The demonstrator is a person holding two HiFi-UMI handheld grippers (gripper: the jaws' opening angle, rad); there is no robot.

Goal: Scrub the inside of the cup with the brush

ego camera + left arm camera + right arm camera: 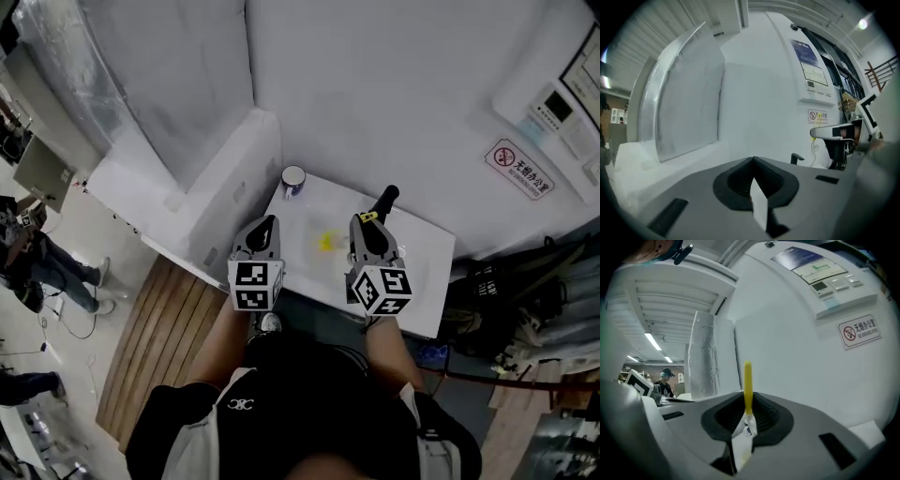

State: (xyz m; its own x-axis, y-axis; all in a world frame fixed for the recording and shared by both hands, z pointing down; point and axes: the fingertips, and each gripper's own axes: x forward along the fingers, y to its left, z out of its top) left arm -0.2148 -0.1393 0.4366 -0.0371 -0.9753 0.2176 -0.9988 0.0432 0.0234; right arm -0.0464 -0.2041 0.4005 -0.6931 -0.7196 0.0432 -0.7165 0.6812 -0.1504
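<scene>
The left gripper's [265,225] jaws are seen pressed together, with nothing held between them. The right gripper's [385,197] jaws are clamped on the brush [748,385], of which only a thin yellow handle is shown. In the right gripper view the handle's long axis is seen to run straight up from the line where the jaws meet, its rounded end uppermost; the bristles are hidden.

Both grippers are held side by side, apart, over the white surface [424,255] and are pointed towards its far edge. The cup [293,178] is set upright at the surface's far left corner, mouth up, beyond the left gripper and touched by neither. A small yellow patch [326,242] is seen on the surface between the grippers; what it is cannot be told.
</scene>
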